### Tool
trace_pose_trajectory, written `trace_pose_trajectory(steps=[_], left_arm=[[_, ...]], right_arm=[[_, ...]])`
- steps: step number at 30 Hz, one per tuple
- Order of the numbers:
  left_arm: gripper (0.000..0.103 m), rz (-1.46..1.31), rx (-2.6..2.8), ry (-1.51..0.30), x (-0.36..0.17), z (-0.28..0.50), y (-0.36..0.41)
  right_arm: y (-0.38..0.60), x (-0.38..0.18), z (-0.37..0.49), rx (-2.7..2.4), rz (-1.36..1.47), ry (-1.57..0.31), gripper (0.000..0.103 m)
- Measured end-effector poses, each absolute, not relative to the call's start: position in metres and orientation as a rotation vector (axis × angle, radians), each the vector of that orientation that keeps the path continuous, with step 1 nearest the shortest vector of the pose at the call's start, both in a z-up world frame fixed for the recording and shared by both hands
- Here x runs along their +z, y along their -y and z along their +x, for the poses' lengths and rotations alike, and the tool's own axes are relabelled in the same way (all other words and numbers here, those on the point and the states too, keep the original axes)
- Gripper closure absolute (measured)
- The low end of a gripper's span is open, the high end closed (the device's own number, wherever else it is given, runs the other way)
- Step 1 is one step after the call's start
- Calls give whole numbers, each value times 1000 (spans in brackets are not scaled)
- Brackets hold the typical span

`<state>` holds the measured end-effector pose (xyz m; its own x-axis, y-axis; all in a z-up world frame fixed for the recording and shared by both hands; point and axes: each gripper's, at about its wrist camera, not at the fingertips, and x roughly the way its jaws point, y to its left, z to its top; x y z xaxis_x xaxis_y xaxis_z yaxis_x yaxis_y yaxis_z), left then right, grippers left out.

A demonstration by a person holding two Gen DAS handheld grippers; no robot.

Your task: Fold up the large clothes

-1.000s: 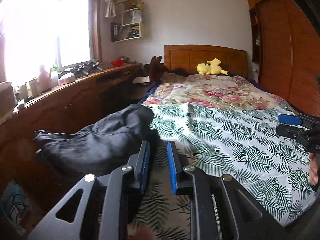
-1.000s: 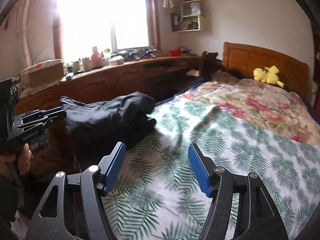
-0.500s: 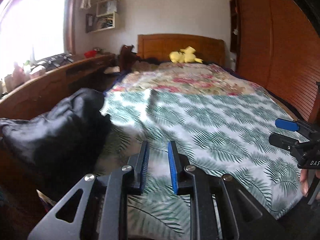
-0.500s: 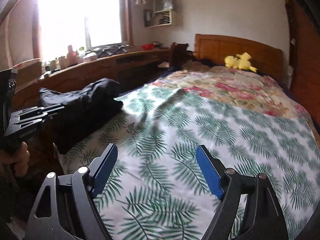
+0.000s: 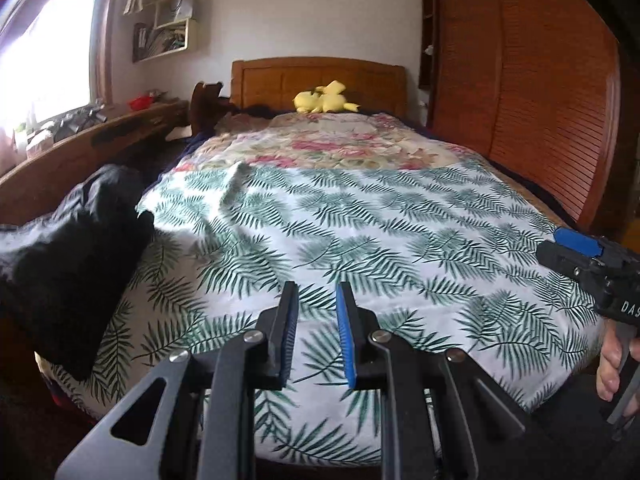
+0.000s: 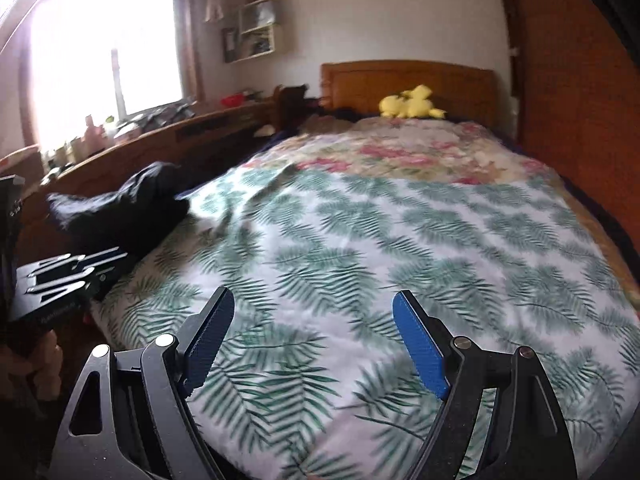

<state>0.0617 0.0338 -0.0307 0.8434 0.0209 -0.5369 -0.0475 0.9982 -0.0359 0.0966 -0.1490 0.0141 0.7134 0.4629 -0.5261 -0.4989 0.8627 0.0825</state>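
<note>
The bed (image 5: pixel 400 248), spread with a leaf-print sheet (image 6: pixel 360 248), offers a broad flat surface for folding. The dark garment (image 5: pixel 68 264) lies bunched at its left edge, partly hanging off, not laid flat. The right gripper (image 6: pixel 316 336) hovers spread wide, grasping nothing. The left gripper (image 5: pixel 317 328) is nearly closed, a narrow gap between its pads, also empty.

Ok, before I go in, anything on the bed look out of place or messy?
The dark garment is bunched in a heap at the bed's left edge, partly hanging over the side rather than laid flat. A ridge wrinkles the palm-leaf sheet beside it. Both tongs are empty.
</note>
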Motion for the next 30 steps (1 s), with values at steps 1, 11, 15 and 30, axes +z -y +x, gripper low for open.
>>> trace_pose_trajectory(steps=[1, 11, 15, 30], left_arm=[[85, -44, 26, -556, -25, 60, -28], [85, -39, -24, -426, 41, 30, -6], [85, -20, -21, -370, 63, 12, 0], [85, -8, -14, -337, 76, -6, 4]], right_arm=[[156, 18, 93, 516, -60, -552, 20], [214, 77, 49, 388, 15, -392, 20], [229, 100, 31, 363, 37, -326, 20], [229, 113, 12, 354, 53, -273, 20]])
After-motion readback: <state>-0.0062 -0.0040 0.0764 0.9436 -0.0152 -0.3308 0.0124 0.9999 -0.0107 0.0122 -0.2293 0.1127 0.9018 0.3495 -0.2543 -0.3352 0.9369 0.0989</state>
